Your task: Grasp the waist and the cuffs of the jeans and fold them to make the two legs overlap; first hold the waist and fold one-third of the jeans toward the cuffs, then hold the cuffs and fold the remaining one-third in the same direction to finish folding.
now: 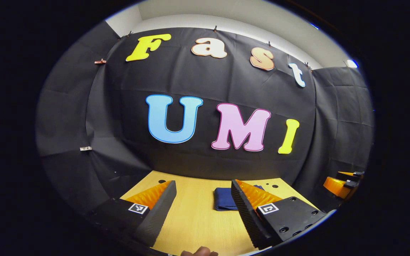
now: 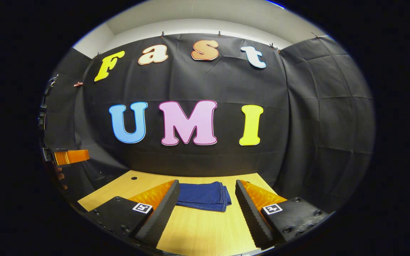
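spread fingers (image 2: 242,209) before folded jeans (image 2: 205,196), far edge hidden

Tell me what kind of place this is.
Likely a staged recording booth, not a home: black cloth wall draped behind, a bare wooden table, folded jeans laid out, handheld tongs open above them.

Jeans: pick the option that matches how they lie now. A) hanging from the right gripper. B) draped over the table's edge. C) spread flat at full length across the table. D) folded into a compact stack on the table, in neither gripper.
D: the jeans lie as a small layered stack on the wooden table, ahead of the open right gripper, whose fingers are apart and off the cloth.
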